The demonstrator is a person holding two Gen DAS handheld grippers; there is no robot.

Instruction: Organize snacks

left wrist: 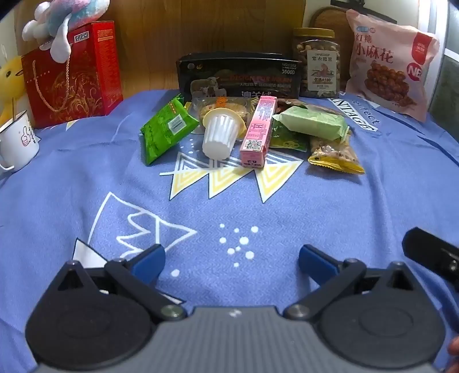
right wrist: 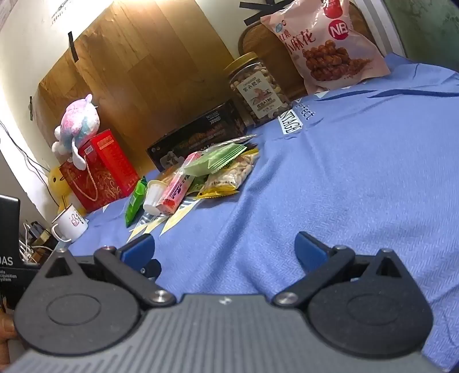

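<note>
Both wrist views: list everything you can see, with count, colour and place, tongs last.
cloth: one, blue, covering the surface
green packet: one, left of pile
jelly cup: one, white, tipped over, pile centre
pink box: one, right of the cup
pale green packet: one, atop pile's right side
yellow packet: one, pile's right edge
black box: one, behind pile
nut jar: one, clear, back
pink bag: one, back right
red gift bag: one, back left
plush toy: one, pastel, on it
mug: one, white, far left
left tongs: open, empty
right tongs: open, empty

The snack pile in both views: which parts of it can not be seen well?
- Clear wrapped pastry, left wrist view: hidden behind the white cup and pink box.
- Dark green packet, left wrist view: covered by the light green packet.
- Pink box print, right wrist view: too small.
</note>
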